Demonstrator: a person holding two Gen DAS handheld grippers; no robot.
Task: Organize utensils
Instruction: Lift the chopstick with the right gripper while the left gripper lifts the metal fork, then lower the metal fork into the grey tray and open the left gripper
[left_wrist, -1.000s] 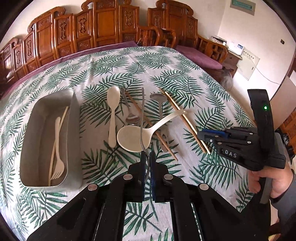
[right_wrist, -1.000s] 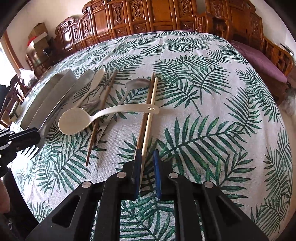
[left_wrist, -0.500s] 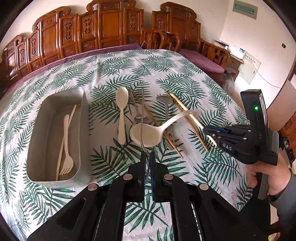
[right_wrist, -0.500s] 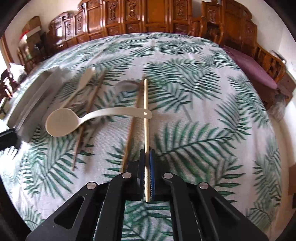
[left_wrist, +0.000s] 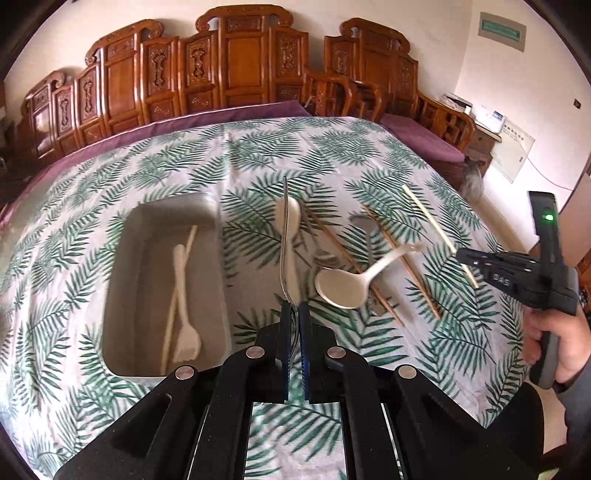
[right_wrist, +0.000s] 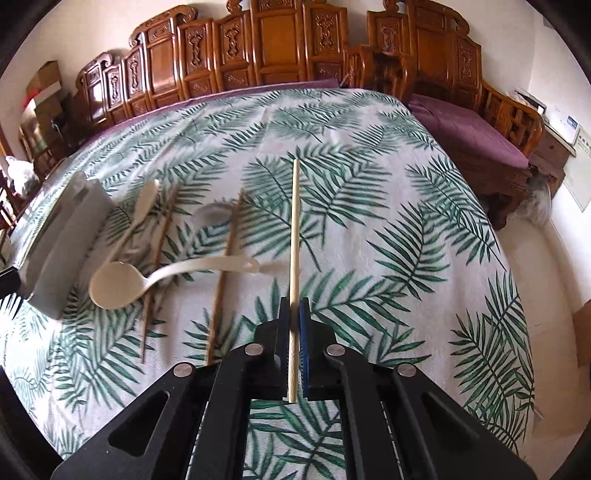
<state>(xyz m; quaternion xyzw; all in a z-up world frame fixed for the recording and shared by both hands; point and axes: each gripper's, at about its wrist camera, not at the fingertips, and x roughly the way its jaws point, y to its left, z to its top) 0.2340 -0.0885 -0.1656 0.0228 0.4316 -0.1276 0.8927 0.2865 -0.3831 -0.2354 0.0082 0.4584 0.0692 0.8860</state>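
My left gripper (left_wrist: 294, 314) is shut on a metal fork (left_wrist: 283, 236), its handle pointing away, held above the table. My right gripper (right_wrist: 294, 314) is shut on a pale chopstick (right_wrist: 294, 236), lifted off the cloth; it also shows in the left wrist view (left_wrist: 439, 236). A grey tray (left_wrist: 221, 266) at the left holds a pale fork (left_wrist: 183, 295) and a chopstick (left_wrist: 177, 295). On the cloth lie a pale ladle (left_wrist: 351, 280), a pale spoon (left_wrist: 293, 218), a metal spoon (left_wrist: 364, 225) and brown chopsticks (left_wrist: 402, 254).
The table wears a palm-leaf cloth (right_wrist: 388, 206). Carved wooden chairs (left_wrist: 236, 66) stand along its far side, with purple cushions (right_wrist: 472, 136) at the right. The tray's outer wall (right_wrist: 74, 236) shows at the left of the right wrist view.
Both grippers rose and pulled back. The right gripper closed on the pale chopstick and lifted it off the cloth. The left gripper kept its hold on the fork.
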